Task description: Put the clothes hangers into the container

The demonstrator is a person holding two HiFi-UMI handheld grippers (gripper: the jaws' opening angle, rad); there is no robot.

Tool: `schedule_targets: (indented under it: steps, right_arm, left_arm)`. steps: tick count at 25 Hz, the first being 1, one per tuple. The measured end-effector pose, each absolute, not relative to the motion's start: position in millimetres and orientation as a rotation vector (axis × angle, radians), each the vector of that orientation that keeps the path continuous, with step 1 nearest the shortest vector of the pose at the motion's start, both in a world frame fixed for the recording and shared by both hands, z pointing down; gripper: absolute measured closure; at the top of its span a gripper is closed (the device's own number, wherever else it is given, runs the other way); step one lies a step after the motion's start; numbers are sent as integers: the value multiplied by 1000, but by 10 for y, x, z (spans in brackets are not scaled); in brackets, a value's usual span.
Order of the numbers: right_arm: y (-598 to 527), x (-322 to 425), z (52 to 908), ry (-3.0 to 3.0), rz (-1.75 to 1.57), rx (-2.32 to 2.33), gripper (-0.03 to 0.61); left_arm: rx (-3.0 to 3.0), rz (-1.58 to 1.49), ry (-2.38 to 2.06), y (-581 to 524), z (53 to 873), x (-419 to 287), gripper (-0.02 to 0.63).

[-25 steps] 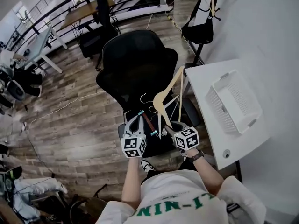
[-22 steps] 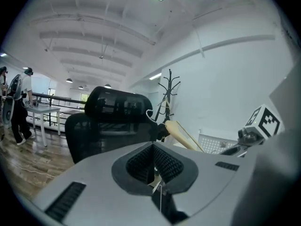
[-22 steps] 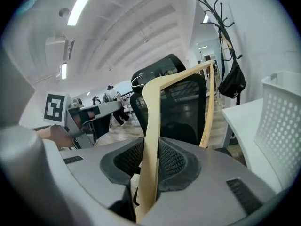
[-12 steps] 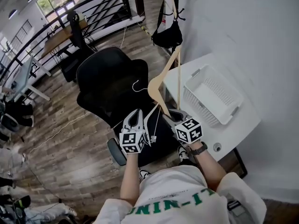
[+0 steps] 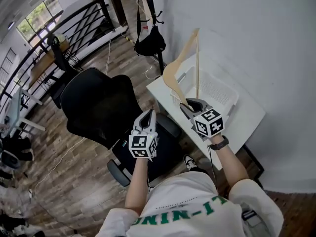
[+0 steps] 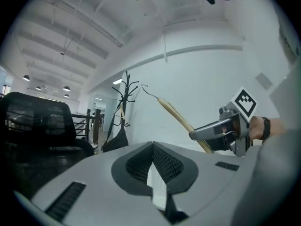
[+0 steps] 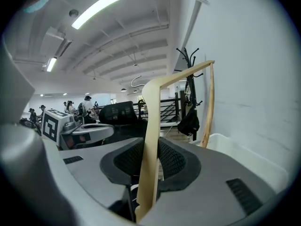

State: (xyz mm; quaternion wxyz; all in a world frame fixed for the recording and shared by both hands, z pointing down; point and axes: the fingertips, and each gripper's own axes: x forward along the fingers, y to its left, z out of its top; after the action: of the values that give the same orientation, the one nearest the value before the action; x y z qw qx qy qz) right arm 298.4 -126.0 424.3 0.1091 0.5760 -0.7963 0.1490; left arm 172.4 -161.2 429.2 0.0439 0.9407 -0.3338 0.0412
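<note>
Pinching the hanger (image 5: 172, 72) by one arm, right gripper (image 5: 189, 104) jaws risk it pivoting and catching the basket (image 5: 219, 89) rim; left gripper (image 5: 148, 116) jaws sit closed.

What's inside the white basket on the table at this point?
The white basket shows no hangers on its visible mesh floor. Its near-left corner is covered by the wooden hanger clamped in the fingers of the right gripper, so that part cannot be checked.
</note>
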Motion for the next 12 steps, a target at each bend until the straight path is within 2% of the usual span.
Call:
schedule_targets:
  steps: [5,12]
  right_arm:
    - [-1297,3576,4194,-2258,426,1784,465]
    - [-1367,4267,4617,-2095,501,1784,466]
  left_arm:
    - [2924,112,-908,-1631,4165,2248,603]
    - [2945,95,-807,-1621,4114,2796,603]
